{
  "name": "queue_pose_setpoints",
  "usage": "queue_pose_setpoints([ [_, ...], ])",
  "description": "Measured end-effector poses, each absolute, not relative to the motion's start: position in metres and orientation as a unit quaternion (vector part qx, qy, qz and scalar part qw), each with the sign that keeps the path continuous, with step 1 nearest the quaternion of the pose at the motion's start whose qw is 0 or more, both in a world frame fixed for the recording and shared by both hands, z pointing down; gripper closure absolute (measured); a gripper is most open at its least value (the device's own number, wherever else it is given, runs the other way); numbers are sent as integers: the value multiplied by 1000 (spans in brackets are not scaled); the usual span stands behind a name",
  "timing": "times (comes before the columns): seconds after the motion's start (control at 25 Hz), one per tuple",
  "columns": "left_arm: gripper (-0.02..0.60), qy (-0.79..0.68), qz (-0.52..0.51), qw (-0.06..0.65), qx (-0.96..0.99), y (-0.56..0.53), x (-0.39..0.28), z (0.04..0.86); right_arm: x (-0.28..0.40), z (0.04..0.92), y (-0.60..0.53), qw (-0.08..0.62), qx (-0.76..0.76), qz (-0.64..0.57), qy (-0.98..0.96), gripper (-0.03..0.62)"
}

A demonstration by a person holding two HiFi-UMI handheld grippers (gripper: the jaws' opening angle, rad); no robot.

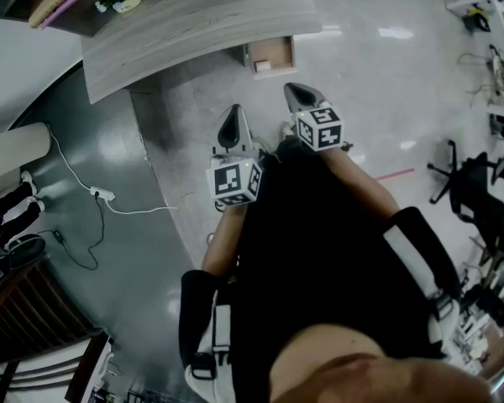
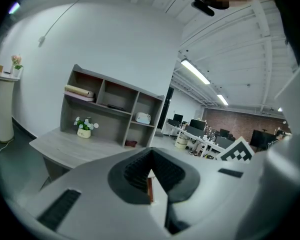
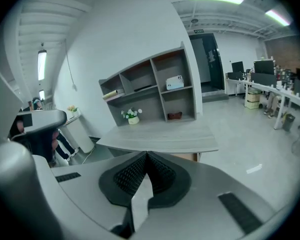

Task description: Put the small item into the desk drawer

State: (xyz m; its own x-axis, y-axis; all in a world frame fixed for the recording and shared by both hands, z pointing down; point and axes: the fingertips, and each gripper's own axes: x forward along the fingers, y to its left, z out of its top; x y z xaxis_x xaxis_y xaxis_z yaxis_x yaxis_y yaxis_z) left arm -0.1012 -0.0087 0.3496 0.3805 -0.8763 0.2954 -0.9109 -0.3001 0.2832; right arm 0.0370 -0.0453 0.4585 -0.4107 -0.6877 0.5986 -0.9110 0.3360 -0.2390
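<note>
in the big office the grey bench [image 1: 193,23] has its drawer [image 1: 270,55] open, with a small pale item [image 1: 261,65] inside (i think). the left hand-held gripper [image 1: 233,117] and right hand-held gripper [image 1: 298,91] are closed and empty, likely because nothing needs carrying.

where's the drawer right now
Head view: the drawer stands open under the front edge of the desk, above centre, just beyond the right gripper.

The desk [image 1: 193,19] is matt, pale grey wood grain; its drawer [image 1: 273,54] looks light bare wood. The floor [image 1: 386,82] is smooth and glossy. The left tongs [image 2: 150,154] and right tongs [image 3: 146,155] are matt grey plastic with ribbed black pads [image 3: 127,176].
</note>
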Motion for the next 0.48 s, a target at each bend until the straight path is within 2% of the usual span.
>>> queue_pose_setpoints([
  [0.48,589,-569,44,184,800,3,-76,322,63,367,-12,134,491,227,-831,594],
])
